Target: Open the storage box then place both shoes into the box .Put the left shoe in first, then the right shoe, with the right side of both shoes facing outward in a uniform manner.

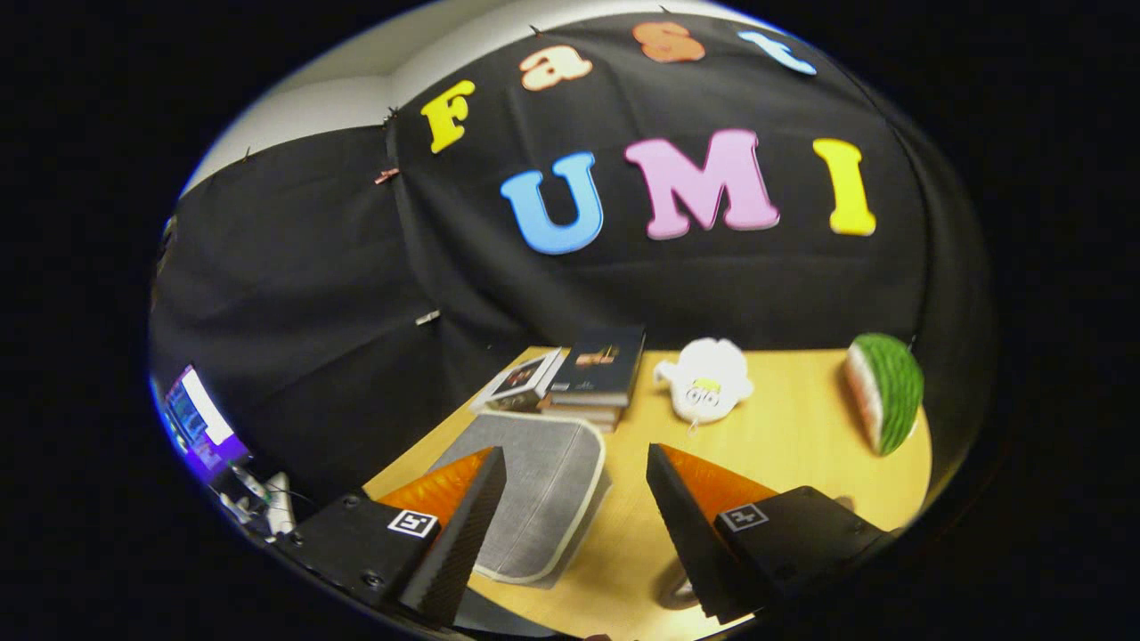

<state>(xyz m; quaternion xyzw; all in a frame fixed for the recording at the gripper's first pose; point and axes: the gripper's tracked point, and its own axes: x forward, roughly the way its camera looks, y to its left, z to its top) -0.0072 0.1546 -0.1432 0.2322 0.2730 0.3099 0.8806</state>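
Observation:
A grey fabric storage box [534, 494] with a pale rim lies on the wooden table [784, 427], its lid closed, just ahead of my left finger and partly under it. My gripper [574, 458] hangs above the table with its fingers wide apart and nothing between them. A small part of a rounded object shows on the table below the right finger [690, 525]; I cannot tell what it is.
A stack of books [588, 374] sits beyond the box near the cloth wall. A white plush toy [708, 378] lies to its right, and a watermelon-slice toy [884, 392] stands near the table's right edge. A lit screen [200, 418] is off the table's left.

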